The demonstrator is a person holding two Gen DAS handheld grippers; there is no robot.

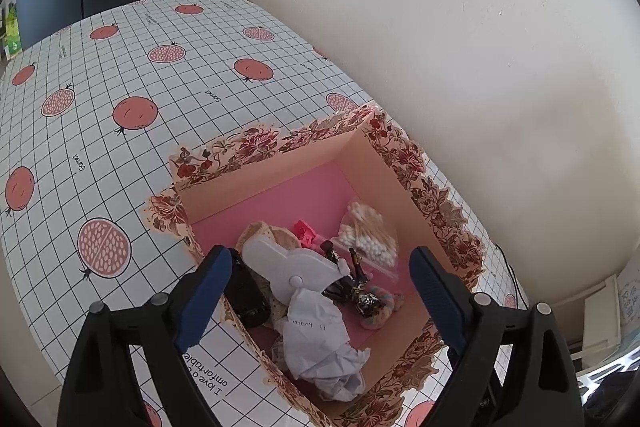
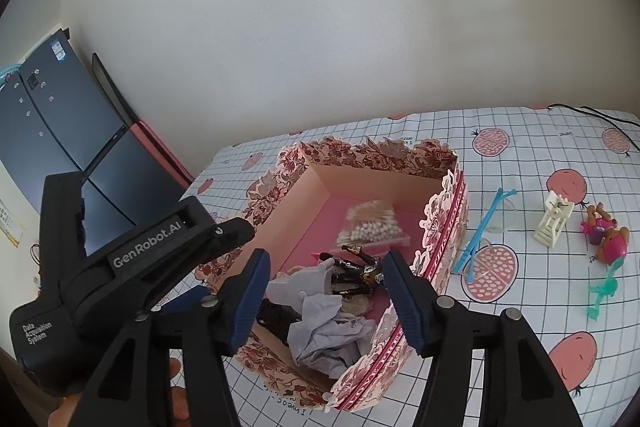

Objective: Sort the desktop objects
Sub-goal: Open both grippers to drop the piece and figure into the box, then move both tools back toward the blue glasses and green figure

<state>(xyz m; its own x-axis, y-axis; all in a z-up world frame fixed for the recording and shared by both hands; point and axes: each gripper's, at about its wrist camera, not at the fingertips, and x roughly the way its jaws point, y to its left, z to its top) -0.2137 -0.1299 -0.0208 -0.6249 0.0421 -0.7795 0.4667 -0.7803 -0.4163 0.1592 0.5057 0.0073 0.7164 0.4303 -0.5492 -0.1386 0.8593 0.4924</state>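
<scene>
Both grippers gape empty over a part-filled floral box [image 2: 444, 211].
Left gripper [image 1: 320, 291], right gripper [image 2: 326, 297]; blue sticks [image 2: 482, 231] and toys [image 2: 606, 237] remain on the tablecloth.

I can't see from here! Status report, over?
Left gripper and right gripper open, empty, over box. Crumpled paper inside. Blue sticks, doll still on table. Nothing blocking.

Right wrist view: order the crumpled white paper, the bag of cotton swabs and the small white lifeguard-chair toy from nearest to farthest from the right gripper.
1. Crumpled white paper: in the floral box, just beyond the right gripper.
2. Bag of cotton swabs: deeper in the box, toward the far wall.
3. Small white lifeguard-chair toy: out on the tablecloth, far right.
</scene>
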